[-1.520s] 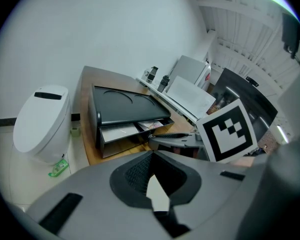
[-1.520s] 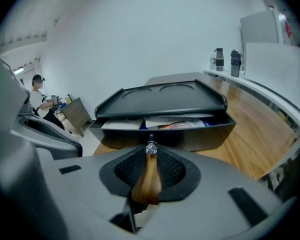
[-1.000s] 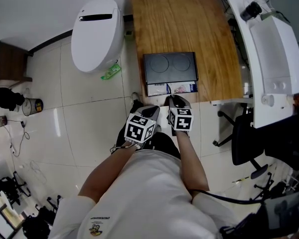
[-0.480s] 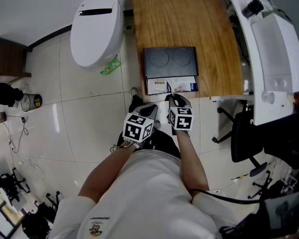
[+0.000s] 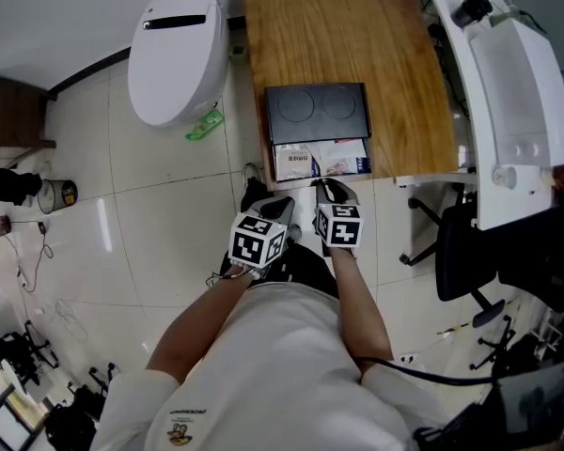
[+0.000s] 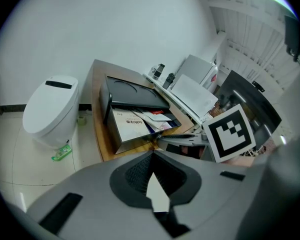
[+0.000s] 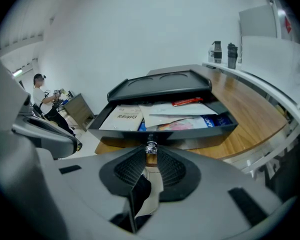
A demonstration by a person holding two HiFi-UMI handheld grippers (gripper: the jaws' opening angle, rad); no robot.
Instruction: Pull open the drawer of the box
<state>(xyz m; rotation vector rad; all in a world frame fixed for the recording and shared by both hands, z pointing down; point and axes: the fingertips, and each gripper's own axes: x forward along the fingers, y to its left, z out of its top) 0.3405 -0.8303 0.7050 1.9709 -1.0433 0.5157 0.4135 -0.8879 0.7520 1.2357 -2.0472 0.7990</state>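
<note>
The drawer (image 5: 321,161) of the box (image 5: 318,113), at the table's (image 5: 357,26) near edge, is seen partly drawn out. Its knob (image 7: 151,147) is pinched by the right gripper (image 7: 150,153); the left gripper (image 6: 151,160) is held closed, empty. The pull is judged under way, and a straight, level draw is called for.

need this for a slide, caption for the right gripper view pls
The right gripper clamped on the knob of the drawer, pulled open from the black box, papers inside
</note>
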